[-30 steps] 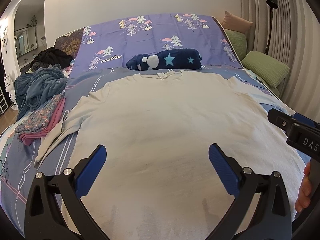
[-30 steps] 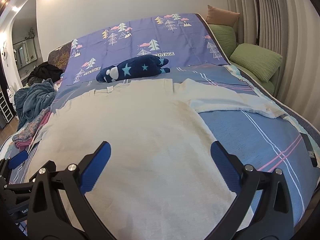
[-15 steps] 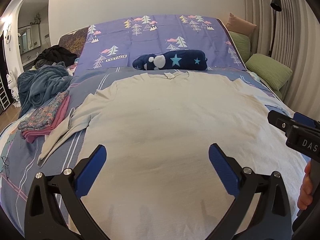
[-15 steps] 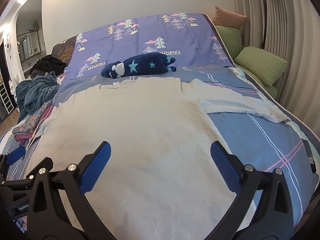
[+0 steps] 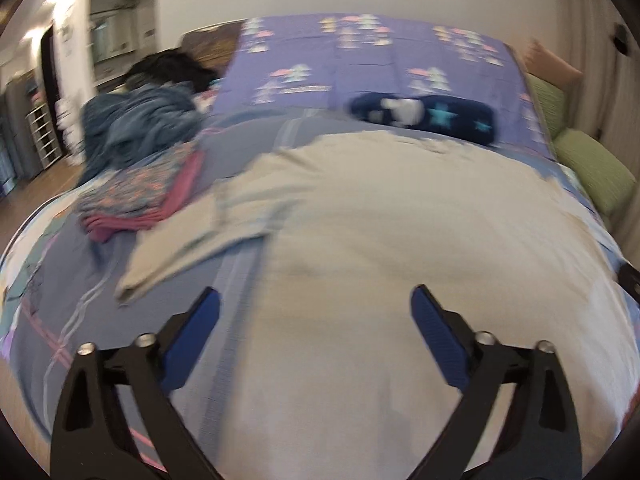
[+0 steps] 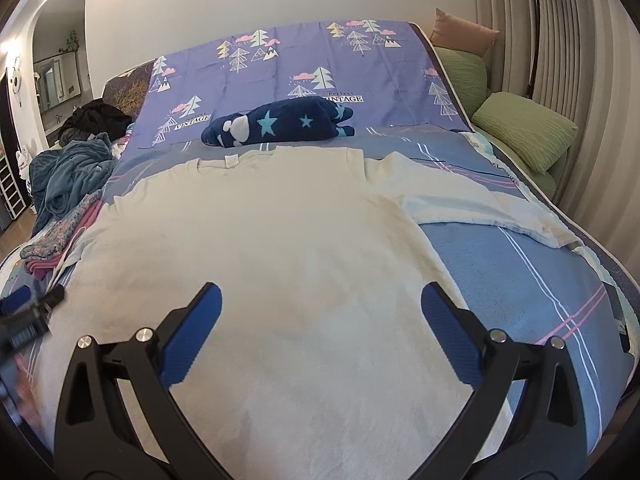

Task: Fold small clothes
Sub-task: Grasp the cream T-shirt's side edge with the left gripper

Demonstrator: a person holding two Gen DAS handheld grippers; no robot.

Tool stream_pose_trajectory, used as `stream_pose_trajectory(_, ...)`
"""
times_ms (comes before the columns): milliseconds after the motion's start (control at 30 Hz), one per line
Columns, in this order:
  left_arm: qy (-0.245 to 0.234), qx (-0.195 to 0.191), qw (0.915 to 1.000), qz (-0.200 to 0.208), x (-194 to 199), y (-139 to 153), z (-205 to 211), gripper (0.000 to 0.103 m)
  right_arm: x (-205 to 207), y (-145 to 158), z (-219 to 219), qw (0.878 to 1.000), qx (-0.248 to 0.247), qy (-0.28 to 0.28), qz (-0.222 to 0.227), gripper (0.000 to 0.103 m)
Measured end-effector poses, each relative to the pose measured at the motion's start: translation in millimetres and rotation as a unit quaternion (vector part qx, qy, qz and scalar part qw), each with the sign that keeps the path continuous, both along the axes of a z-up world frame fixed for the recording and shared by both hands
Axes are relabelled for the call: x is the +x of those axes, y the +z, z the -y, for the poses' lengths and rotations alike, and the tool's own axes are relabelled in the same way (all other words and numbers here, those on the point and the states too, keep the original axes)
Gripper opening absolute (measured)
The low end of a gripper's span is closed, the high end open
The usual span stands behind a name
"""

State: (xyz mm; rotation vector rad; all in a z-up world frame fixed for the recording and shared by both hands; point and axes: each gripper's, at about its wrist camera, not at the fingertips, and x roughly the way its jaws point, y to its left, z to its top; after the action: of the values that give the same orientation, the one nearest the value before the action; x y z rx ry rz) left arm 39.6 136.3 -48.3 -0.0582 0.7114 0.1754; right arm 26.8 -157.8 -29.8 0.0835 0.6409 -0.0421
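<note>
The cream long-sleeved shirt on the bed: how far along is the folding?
Done: the cream long-sleeved shirt lies spread flat on the blue striped bedsheet, both sleeves out; a folded floral-and-pink pile sits to its left. In hand: nothing. The left gripper, whose jaws have just been closing slightly, and the right gripper are empty above the hem. Left: every fold.

bed: blue striped sheet | middle: cream shirt flat, sleeves spread | far edge: navy star plush | left edge: clothes pile | right edge: green pillows
</note>
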Motion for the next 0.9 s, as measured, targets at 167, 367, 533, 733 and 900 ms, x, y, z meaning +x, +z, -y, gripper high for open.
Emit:
stream_pose_trajectory(167,0.078,-0.020,0.9966,-0.018,25,-2,-70,0.078,8,-5,-3,1.000,0.003,0.001,-0.011,0.101)
stream_pose_trajectory(367,0.080,0.002,0.9953,-0.054,69,-12,-97,0.076,13,-11,-10,1.000,-0.001,0.008,-0.021,0.101)
stream_pose_trajectory(533,0.077,-0.013,0.9915,-0.105,107,-37,-106,0.059,15,-14,-13,1.000,-0.005,0.005,-0.027,0.101)
stream_pose_trajectory(733,0.077,-0.008,0.9906,-0.113,124,-39,-113,0.017,20,-16,-11,0.999,0.001,-0.001,-0.037,0.101)
stream_pose_trajectory(900,0.074,-0.043,0.9937,-0.073,116,-23,-119,0.011,26,-16,-14,0.999,-0.006,0.010,-0.036,0.101)
